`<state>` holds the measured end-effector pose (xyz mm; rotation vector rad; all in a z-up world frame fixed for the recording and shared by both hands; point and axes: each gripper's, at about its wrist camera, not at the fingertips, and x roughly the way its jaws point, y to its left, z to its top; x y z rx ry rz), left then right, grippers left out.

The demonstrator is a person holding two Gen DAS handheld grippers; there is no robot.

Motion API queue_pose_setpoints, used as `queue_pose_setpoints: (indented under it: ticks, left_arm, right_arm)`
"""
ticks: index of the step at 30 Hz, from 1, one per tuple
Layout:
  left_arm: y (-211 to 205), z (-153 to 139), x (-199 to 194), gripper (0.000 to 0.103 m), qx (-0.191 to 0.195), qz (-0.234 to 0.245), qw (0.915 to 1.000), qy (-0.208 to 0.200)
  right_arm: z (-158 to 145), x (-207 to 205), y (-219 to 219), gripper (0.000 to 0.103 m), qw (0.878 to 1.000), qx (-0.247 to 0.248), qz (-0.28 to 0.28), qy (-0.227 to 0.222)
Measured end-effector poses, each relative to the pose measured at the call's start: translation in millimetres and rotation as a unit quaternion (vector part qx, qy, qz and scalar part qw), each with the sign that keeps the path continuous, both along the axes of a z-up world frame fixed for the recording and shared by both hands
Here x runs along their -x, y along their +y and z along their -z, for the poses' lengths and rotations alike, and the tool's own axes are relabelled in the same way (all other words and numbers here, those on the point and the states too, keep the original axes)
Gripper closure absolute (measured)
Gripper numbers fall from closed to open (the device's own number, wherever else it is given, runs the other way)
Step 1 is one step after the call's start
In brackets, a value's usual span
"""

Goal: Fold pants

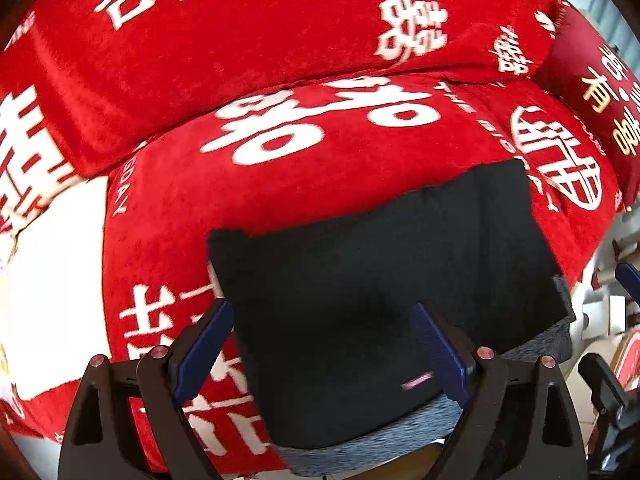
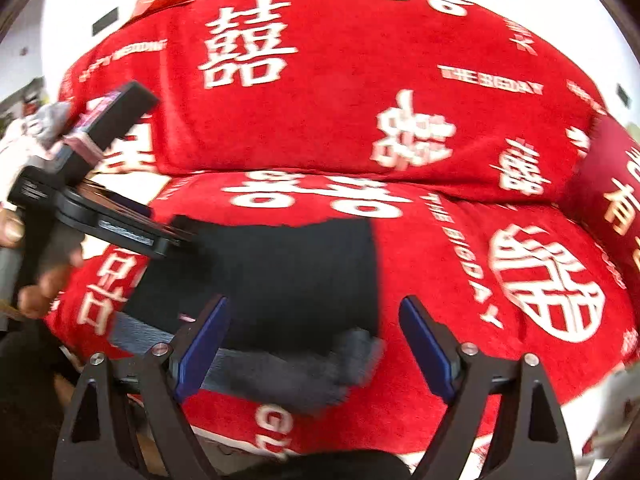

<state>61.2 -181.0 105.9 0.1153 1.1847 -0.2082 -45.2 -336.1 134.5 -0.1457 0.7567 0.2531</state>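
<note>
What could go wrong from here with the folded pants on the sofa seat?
1. The pants lie near the front edge of the red seat cushion, grey waistband overhanging; a nudge might slide them off.
2. Both the left gripper and right gripper are open and empty close above the fabric; a finger could snag and undo the fold.

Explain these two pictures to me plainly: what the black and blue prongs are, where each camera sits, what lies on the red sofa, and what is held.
There is no robot here. A person holds a hand gripper in each hand, and each carries a camera looking along its two blue-padded jaws. One picture is from the left gripper, the other from the right gripper. Folded dark pants with a grey waistband lie on the red sofa cover printed with white characters. Both sets of jaws stand open and hold nothing. The right view also shows the other gripper with the person's hand.
</note>
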Motion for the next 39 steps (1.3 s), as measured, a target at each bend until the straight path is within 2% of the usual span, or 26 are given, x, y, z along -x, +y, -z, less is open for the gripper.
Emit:
queue_pose_setpoints:
  ticks: [3, 5, 7, 9, 12, 13, 14, 15, 17, 19, 23, 26, 29, 30, 31, 33, 35, 37, 39]
  left_arm:
    - [13.3, 5.2, 1.0, 0.011, -0.003, -0.012, 0.9999, -0.001]
    - [19.9, 8.5, 0.8, 0.011, -0.003, -0.016, 0.9999, 0.002]
    - [23.8, 13.6, 0.6, 0.011, -0.011, -0.020, 0.9997, 0.000]
    - [28.4, 24.8, 0.6, 0.011, -0.013, -0.026, 0.9995, 0.009]
    - [34.0, 45.9, 4.4, 0.010, -0.003, -0.026, 0.9993, 0.028]
    - [36.7, 54.8, 6.3, 0.002, 0.009, -0.026, 0.9989, 0.038]
    - [40.2, 62.2, 8.0, 0.000, 0.020, -0.034, 0.9982, 0.044]
    - [45.2, 67.4, 9.3, 0.000, 0.036, -0.044, 0.9974, 0.045]
    - [55.1, 72.7, 8.8, 0.000, 0.073, -0.058, 0.9939, 0.059]
    - [63.0, 67.0, 7.0, 0.000, 0.092, -0.074, 0.9907, 0.068]
    - [71.1, 36.8, -1.0, 0.000, 0.104, -0.094, 0.9900, 0.013]
    - [76.6, 34.6, -22.1, 0.000, 0.084, -0.139, 0.9867, 0.005]
    - [79.7, 55.7, -40.1, 0.000, 0.047, -0.181, 0.9816, 0.036]
    - [80.7, 63.3, -42.6, 0.000, 0.042, -0.185, 0.9806, 0.048]
    - [79.5, 70.8, -45.1, 0.000, 0.041, -0.185, 0.9806, 0.052]
    - [76.5, 75.7, -47.1, 0.000, 0.033, -0.175, 0.9829, 0.047]
    - [68.9, 77.7, -51.0, 0.000, 0.006, -0.159, 0.9864, 0.041]
    - [65.6, 78.7, -54.4, 0.000, -0.005, -0.148, 0.9881, 0.041]
    - [66.4, 76.3, -55.9, 0.000, -0.002, -0.145, 0.9883, 0.048]
  right_arm:
    - [-5.0, 1.4, 15.5, 0.014, 1.000, 0.003, -0.014, -0.008]
    - [-8.0, 2.4, 21.2, 0.014, 0.999, -0.018, -0.027, -0.007]
    - [-0.5, -1.7, 28.6, 0.014, 0.998, -0.037, -0.046, 0.013]
    - [18.2, -9.4, 31.8, 0.014, 0.996, -0.046, -0.059, 0.038]
    - [61.9, -29.8, 19.9, 0.015, 0.993, -0.051, -0.016, 0.102]
    - [77.6, -34.7, 9.2, 0.015, 0.989, -0.074, 0.000, 0.126]
    - [82.0, -34.3, 3.2, 0.014, 0.987, -0.095, 0.004, 0.127]
    - [79.2, -29.4, -1.8, 0.014, 0.987, -0.117, -0.001, 0.111]
    - [73.8, -29.0, -1.3, 0.014, 0.987, -0.106, -0.002, 0.122]
    - [59.7, -30.0, -0.9, 0.014, 0.988, -0.096, 0.008, 0.120]
    - [27.6, -41.1, -6.0, 0.014, 0.990, -0.118, -0.002, 0.078]
    - [17.7, -74.4, 6.5, 0.014, 0.992, -0.106, -0.014, 0.068]
    - [34.0, -112.4, 24.9, 0.014, 0.989, -0.106, -0.033, 0.102]
    - [44.0, -123.6, 29.6, 0.014, 0.989, -0.089, -0.035, 0.113]
    - [61.6, -140.2, 33.5, 0.014, 0.990, -0.051, -0.021, 0.128]
    - [92.1, -159.0, 33.8, 0.011, 0.986, -0.025, -0.006, 0.165]
    - [99.1, -163.1, 30.8, 0.000, 0.988, -0.020, 0.002, 0.155]
    - [99.9, -165.0, 24.3, 0.000, 0.986, -0.036, 0.006, 0.161]
    - [96.0, -161.4, 20.9, 0.000, 0.987, -0.027, 0.014, 0.161]
